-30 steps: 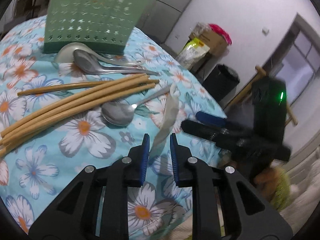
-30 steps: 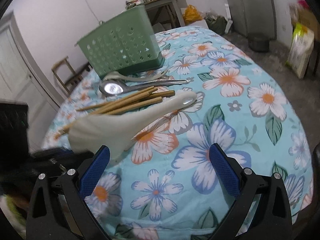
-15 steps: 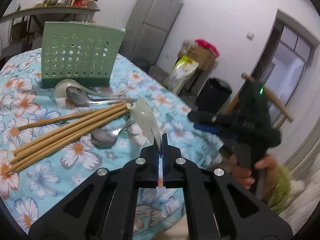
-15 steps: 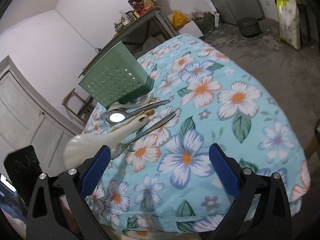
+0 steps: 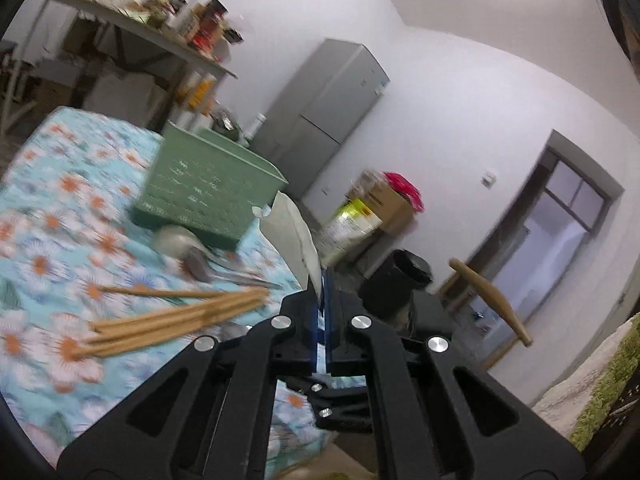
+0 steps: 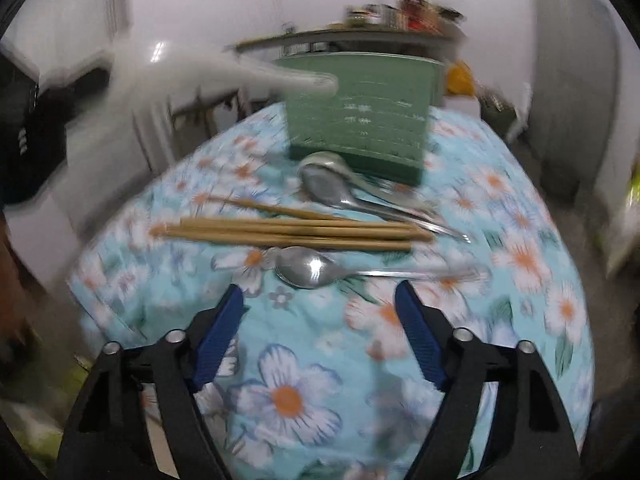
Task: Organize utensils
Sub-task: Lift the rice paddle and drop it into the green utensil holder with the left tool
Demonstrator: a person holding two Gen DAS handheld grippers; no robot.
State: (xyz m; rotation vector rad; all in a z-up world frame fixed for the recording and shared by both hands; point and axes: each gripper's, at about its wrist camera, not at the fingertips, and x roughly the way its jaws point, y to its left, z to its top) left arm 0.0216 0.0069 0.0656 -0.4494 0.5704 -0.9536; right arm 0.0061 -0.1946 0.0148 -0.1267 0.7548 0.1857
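Note:
My left gripper [image 5: 320,312] is shut on a white ceramic spoon [image 5: 294,236] and holds it up in the air, near the green perforated utensil basket [image 5: 208,190]. The spoon shows blurred in the right wrist view [image 6: 224,74], high at the left of the basket [image 6: 360,114]. My right gripper [image 6: 320,320] is open and empty, low over the cloth in front of a metal spoon [image 6: 312,270]. Several wooden chopsticks [image 6: 292,229] and two larger metal spoons [image 6: 340,188] lie between it and the basket.
The table wears a blue floral cloth [image 6: 288,392]. A grey fridge [image 5: 320,96], a cluttered shelf [image 5: 160,28], a black bin [image 5: 396,284] and a wooden chair [image 5: 488,296] stand beyond the table.
My left gripper closed on the white spoon and lifted it off the cloth toward the basket. My right gripper swung round to face the utensils and stayed open.

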